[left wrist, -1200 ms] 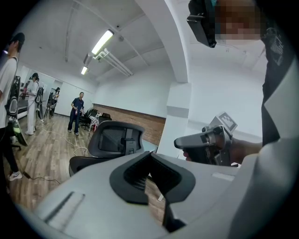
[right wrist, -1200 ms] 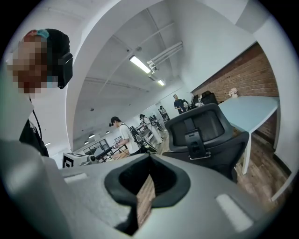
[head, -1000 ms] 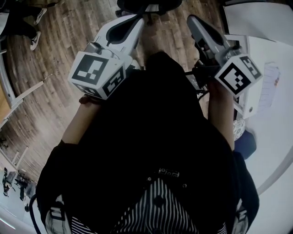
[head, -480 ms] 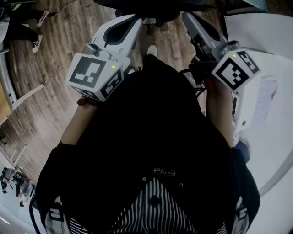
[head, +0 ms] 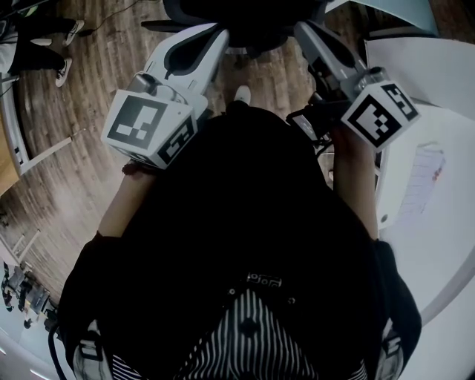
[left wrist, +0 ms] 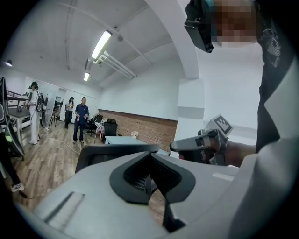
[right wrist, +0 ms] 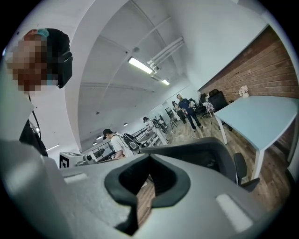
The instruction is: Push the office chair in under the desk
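The black office chair [head: 245, 13] stands at the top edge of the head view, on the wooden floor in front of me. My left gripper [head: 223, 31] and right gripper [head: 304, 28] are both held out level toward its back, side by side, jaws shut with nothing in them. Whether the tips touch the chair is not visible. In the left gripper view the shut left gripper [left wrist: 149, 182] points at the chair's backrest [left wrist: 117, 150]. The right gripper [right wrist: 148, 179] faces the backrest [right wrist: 201, 151] too. A light blue desk [right wrist: 261, 114] stands beyond, to the right.
A white desk [head: 438, 245] with a sheet of paper [head: 419, 182] runs along my right side. A metal frame [head: 15, 141] stands at the left. Someone's shoes [head: 59, 70] show at the upper left. People [left wrist: 81, 119] stand further back in the room.
Both grippers have moved forward together, still shut. The chair has come further into the top of the head view, and the floor and the white desk have slid back past me.
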